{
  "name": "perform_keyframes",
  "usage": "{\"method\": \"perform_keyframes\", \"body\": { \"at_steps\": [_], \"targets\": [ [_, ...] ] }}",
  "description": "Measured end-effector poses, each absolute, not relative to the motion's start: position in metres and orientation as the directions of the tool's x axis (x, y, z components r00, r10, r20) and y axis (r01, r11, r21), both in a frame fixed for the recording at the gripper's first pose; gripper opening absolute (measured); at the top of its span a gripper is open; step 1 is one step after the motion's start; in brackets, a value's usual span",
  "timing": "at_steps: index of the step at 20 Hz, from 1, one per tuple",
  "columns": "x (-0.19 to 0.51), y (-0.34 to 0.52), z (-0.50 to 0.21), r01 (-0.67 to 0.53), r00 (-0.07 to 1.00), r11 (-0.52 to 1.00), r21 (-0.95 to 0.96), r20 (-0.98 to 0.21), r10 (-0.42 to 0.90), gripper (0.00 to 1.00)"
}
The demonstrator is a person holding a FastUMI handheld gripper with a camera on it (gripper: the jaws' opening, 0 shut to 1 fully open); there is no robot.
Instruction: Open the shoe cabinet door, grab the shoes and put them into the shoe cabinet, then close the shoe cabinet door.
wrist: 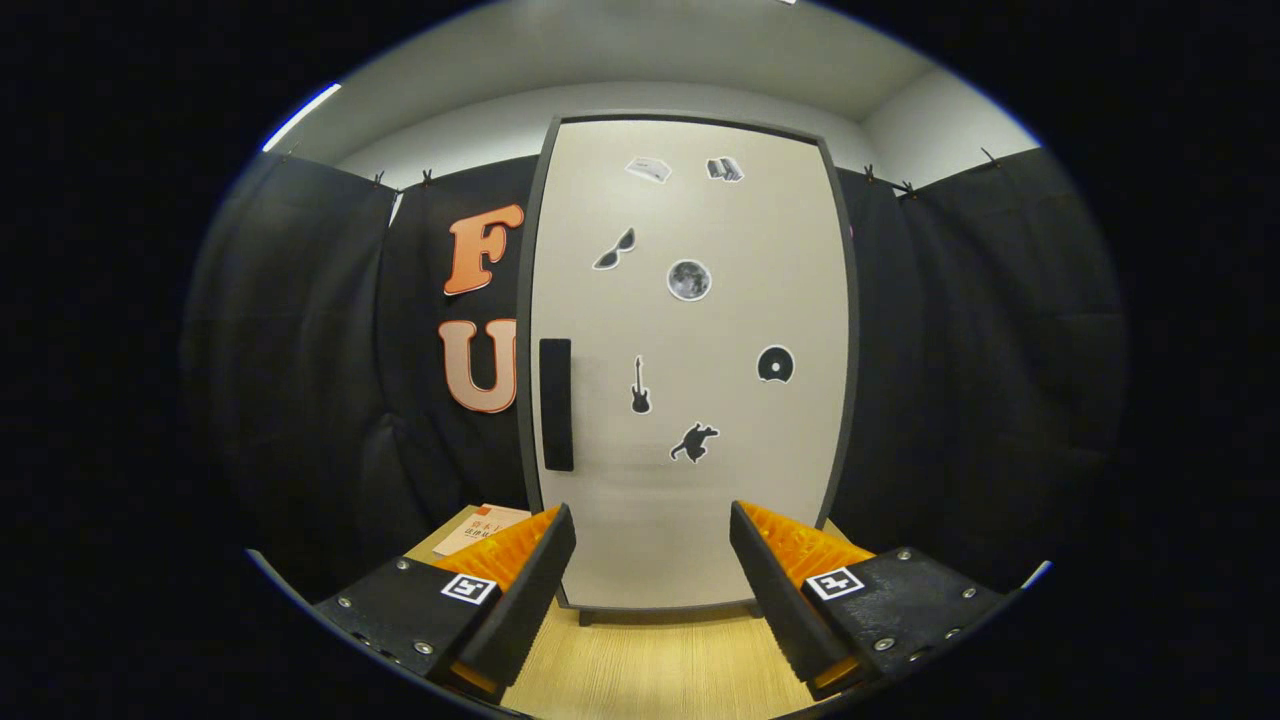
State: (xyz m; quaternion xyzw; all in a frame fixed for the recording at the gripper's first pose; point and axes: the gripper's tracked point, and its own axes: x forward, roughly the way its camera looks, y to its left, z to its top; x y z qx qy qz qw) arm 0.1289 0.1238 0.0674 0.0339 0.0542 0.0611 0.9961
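A tall shoe cabinet (pixel 690 520) stands upright on the wooden table, just beyond my fingers. Its pale door (pixel 770 480) is closed inside a dark frame and carries several small stickers. A black vertical handle (pixel 556 404) sits at the door's left edge, at mid height. My gripper (pixel 651 530) is open, with nothing between its fingers, and points at the lower part of the door. The left finger lies below the handle.
A leaflet (pixel 478 528) lies on the wooden tabletop (pixel 650 670) to the left of the cabinet, partly behind my left finger. Black cloth walls stand close on both sides of the cabinet and behind it.
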Motion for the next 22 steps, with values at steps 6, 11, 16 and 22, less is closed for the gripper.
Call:
{"method": "perform_keyframes", "body": {
  "at_steps": [6, 11, 16, 22],
  "targets": [
    [0.08, 0.101, 0.071, -0.095, 0.988, 0.993, 0.07, -0.116, 0.103, 0.97],
    [0.046, 0.084, 0.074, -0.064, 0.992, 0.996, 0.063, -0.106, 0.07, 0.97],
    [0.034, 0.078, 0.071, -0.051, 0.992, 0.996, 0.075, -0.111, 0.059, 0.97],
    [0.028, 0.079, 0.072, -0.055, 0.992, 0.995, 0.079, -0.109, 0.064, 0.97]
  ]
}}
